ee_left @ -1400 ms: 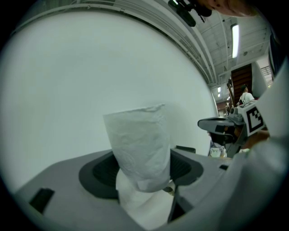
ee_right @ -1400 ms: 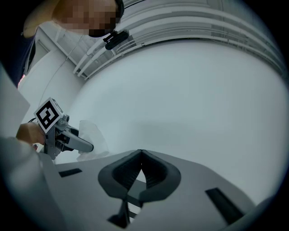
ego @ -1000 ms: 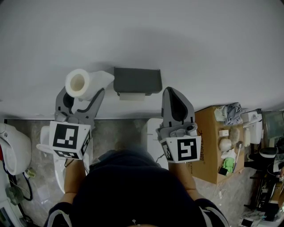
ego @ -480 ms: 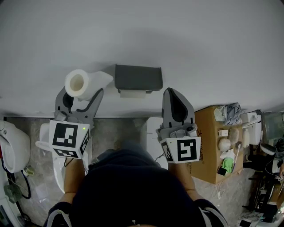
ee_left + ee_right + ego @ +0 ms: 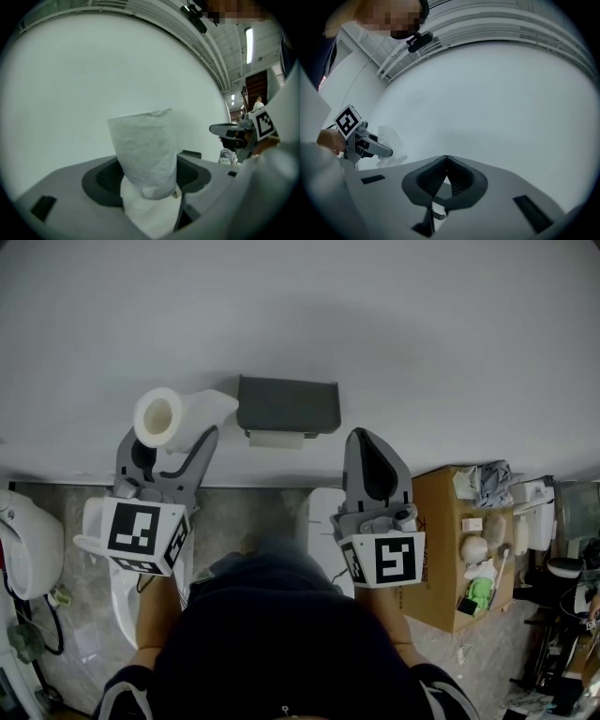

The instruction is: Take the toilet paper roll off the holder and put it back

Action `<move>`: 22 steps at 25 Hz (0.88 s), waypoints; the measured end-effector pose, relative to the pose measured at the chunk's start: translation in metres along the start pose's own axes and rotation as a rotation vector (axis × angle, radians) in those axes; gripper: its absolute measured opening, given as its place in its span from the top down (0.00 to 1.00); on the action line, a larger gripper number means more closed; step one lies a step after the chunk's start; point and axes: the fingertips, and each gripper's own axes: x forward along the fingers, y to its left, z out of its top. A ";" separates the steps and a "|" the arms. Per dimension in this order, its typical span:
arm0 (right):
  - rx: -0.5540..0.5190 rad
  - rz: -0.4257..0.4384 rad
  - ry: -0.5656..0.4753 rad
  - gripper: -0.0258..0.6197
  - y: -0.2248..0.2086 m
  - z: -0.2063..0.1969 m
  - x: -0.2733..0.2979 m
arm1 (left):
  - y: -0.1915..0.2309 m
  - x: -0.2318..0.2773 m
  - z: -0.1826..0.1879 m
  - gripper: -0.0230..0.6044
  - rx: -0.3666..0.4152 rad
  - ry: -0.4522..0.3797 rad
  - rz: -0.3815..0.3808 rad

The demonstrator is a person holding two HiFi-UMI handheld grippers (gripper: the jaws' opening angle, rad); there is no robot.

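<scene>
Looks like a mock-up bathroom corner in a lab/workshop: plain white wall (image 5: 300, 324) w/ grey paper holder (image 5: 287, 409), white porcelain fixture (image 5: 28, 545), marble-look floor (image 5: 253, 512). Beside it, a cardboard box (image 5: 441, 549) of odds & ends and cabled gear (image 5: 562, 615).

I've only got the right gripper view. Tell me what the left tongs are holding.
Observer: The left tongs are shut on the toilet paper roll, by the left gripper view.
Operator: Now tell me where the holder is.
Observer: Head view shows the grey holder on the wall, between the left tongs and the right tongs, just right of the roll.
Operator: Say which way the roll's core faces.
Observer: Its open end faces left, away from the holder.
</scene>
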 end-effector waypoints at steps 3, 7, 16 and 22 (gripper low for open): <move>0.010 0.006 -0.008 0.94 -0.008 0.001 0.001 | -0.004 0.004 0.003 0.45 -0.007 -0.016 -0.004; 0.025 0.027 -0.012 0.94 -0.018 0.001 0.006 | -0.011 0.008 0.002 0.46 -0.018 -0.009 -0.005; 0.059 0.089 -0.032 0.94 -0.029 -0.006 0.017 | -0.005 0.008 -0.011 0.46 -0.029 0.012 0.080; 0.086 0.134 -0.047 0.94 -0.032 -0.018 0.023 | -0.006 0.006 -0.019 0.46 -0.018 0.035 0.129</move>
